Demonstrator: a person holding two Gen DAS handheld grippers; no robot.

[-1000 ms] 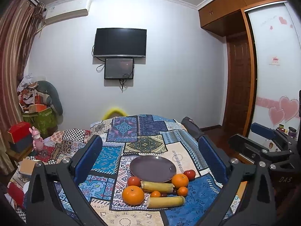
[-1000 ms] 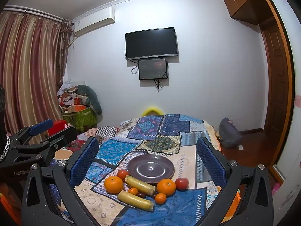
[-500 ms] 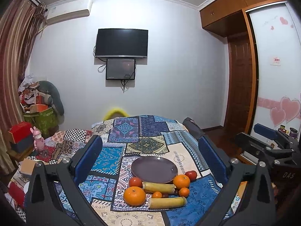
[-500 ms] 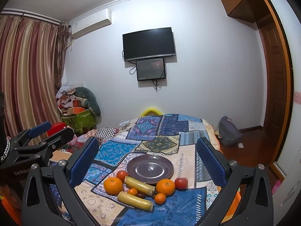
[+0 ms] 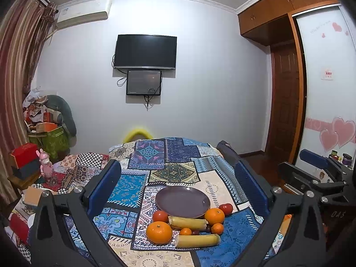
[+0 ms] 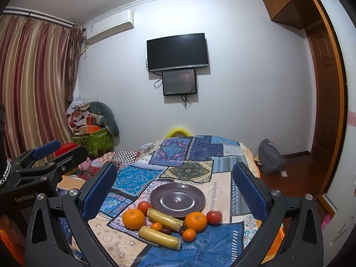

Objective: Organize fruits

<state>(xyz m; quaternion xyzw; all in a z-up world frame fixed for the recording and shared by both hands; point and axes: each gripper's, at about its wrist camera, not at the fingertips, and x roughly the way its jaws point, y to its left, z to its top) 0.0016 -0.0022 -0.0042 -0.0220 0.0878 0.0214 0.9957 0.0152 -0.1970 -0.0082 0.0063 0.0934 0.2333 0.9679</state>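
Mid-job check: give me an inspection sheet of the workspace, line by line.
Surface: patchwork cloth, flat.
Job's things: empty purple plate; in front of it, two large oranges, two small oranges, two tomatoes, two yellow cane pieces, dark small fruits.
Clutter: nothing seen on the cloth.
Grippers: left hand-held gripper and right hand-held gripper open, empty, short of the fruit.
Cables: wires under the wall screens.
Surroundings: curtains, piled boxes, bag on the floor.

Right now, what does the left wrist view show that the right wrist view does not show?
Only the left wrist view shows the white sliding door with pink hearts and the right gripper. Only the right wrist view shows the left gripper and the wide striped curtain. Both show the empty purple plate, oranges, tomatoes and two yellow sticks.
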